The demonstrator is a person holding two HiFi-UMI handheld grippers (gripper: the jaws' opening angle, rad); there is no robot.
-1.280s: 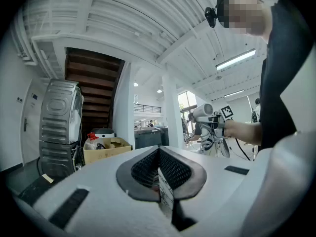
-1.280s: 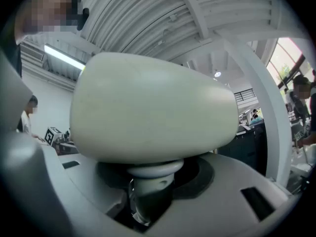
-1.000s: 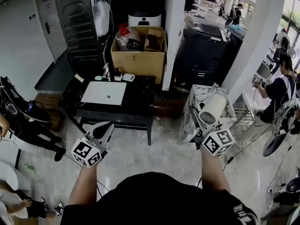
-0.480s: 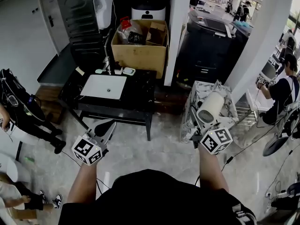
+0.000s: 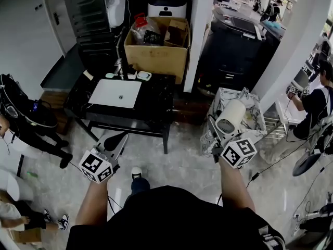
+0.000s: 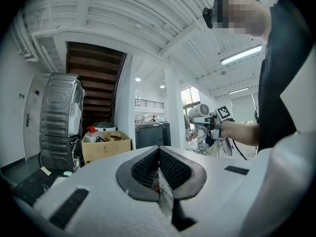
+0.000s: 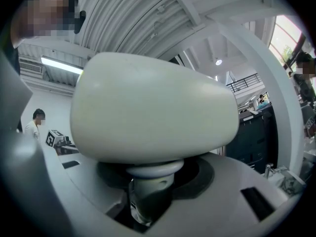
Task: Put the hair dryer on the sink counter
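Right gripper (image 5: 222, 142) clenched on the handle of the hair dryer (image 5: 230, 120), barrel crosswise above the jaws; the sink counter (image 5: 156, 108) lies ahead and leftward, nearer the left gripper (image 5: 115, 142), which is closed and empty

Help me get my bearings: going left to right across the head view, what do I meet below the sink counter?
black bag → left gripper → shoe → hair dryer → person at the right edge
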